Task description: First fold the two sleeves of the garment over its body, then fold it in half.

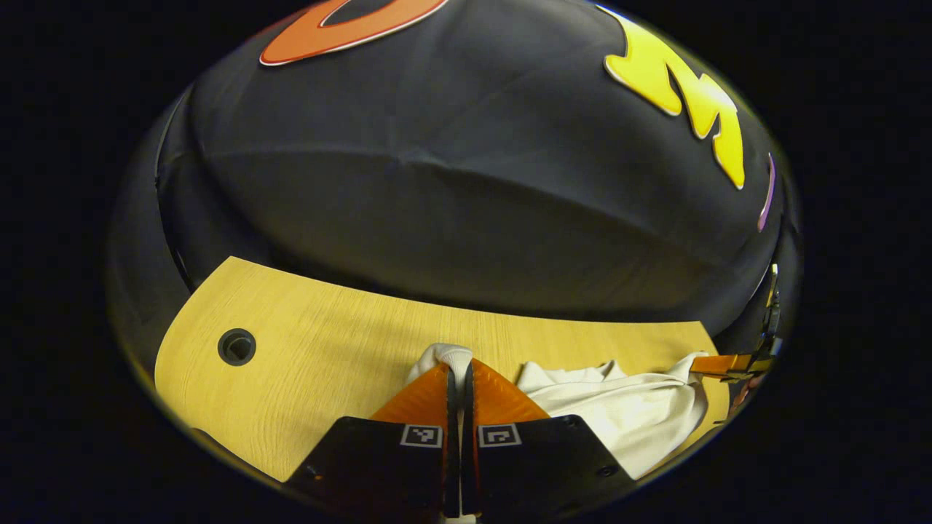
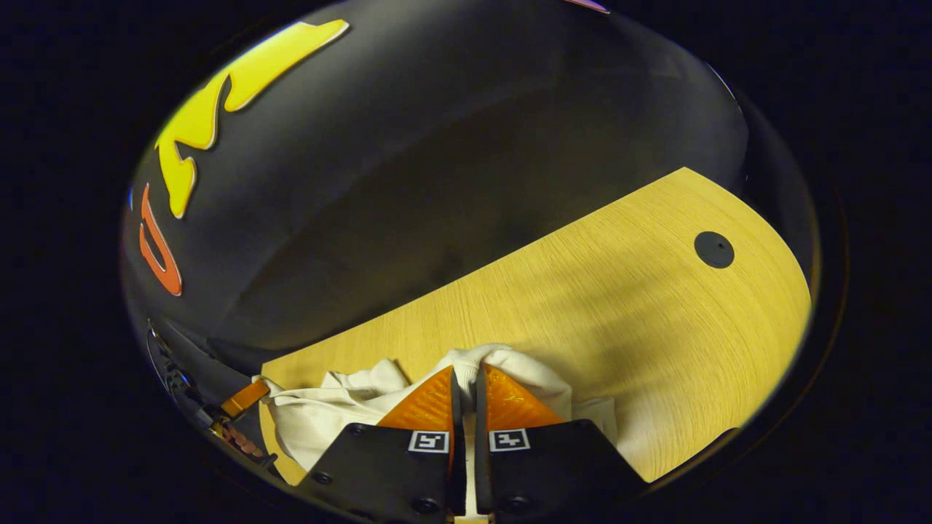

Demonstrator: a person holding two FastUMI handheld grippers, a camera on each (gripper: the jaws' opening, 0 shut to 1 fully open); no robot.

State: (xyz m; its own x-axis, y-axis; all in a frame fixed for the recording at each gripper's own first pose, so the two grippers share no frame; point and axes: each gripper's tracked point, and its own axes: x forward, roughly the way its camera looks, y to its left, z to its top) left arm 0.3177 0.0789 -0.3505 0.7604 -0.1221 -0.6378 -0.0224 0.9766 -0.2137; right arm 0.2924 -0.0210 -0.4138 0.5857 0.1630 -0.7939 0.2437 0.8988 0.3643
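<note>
Tongs pinched on cloth at both ends

Left tongs first: in the left gripper view my left gripper [image 1: 459,378] has its two fingers drawn nearly together, with a fold of the white garment [image 1: 626,407] caught in the thin slit between them. A small bulge of cloth pokes out above the fingertips. The rest of the garment trails off to the right across the wooden table [image 1: 328,349], rumpled, and reaches the table's right edge. Out there my right gripper [image 1: 732,364] grips the far end of the cloth. To the left of my fingers the table lies bare up to a round cable hole [image 1: 237,347].

In the right gripper view my right gripper [image 2: 466,386] is likewise closed down to a narrow gap, and a bunched fold of the garment [image 2: 328,415] sits squeezed between the fingers and humps over their tips. The cloth stretches away to the left, where my left gripper [image 2: 244,399] holds its other end at the table's [image 2: 619,291] edge. Farther right on the table sits a round dark cap [image 2: 713,249], well apart from the garment.
</note>
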